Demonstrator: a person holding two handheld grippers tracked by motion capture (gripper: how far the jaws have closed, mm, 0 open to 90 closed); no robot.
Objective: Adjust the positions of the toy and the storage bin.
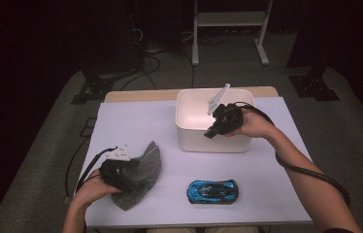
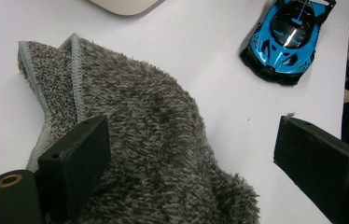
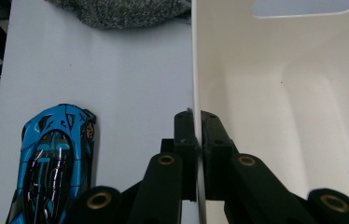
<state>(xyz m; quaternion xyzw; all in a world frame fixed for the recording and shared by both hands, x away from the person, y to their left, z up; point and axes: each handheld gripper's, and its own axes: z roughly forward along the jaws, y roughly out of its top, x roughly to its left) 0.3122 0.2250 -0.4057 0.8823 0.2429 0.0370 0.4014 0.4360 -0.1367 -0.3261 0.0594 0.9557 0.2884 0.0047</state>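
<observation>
My right gripper is shut on the front wall of a white plastic bin. In the right gripper view the thin wall runs straight between the closed jaws, with the bare bin interior to its right. My left gripper hovers low over a fluffy grey cloth at the front left. Its jaws stand wide open above the cloth, one over the pile and one over the table. A blue toy car lies at the front centre, apart from both grippers.
The white tabletop ends close in front of the car. The car lies ahead of the left gripper, and the car is left of the bin wall in the right gripper view. Cables trail from both grippers.
</observation>
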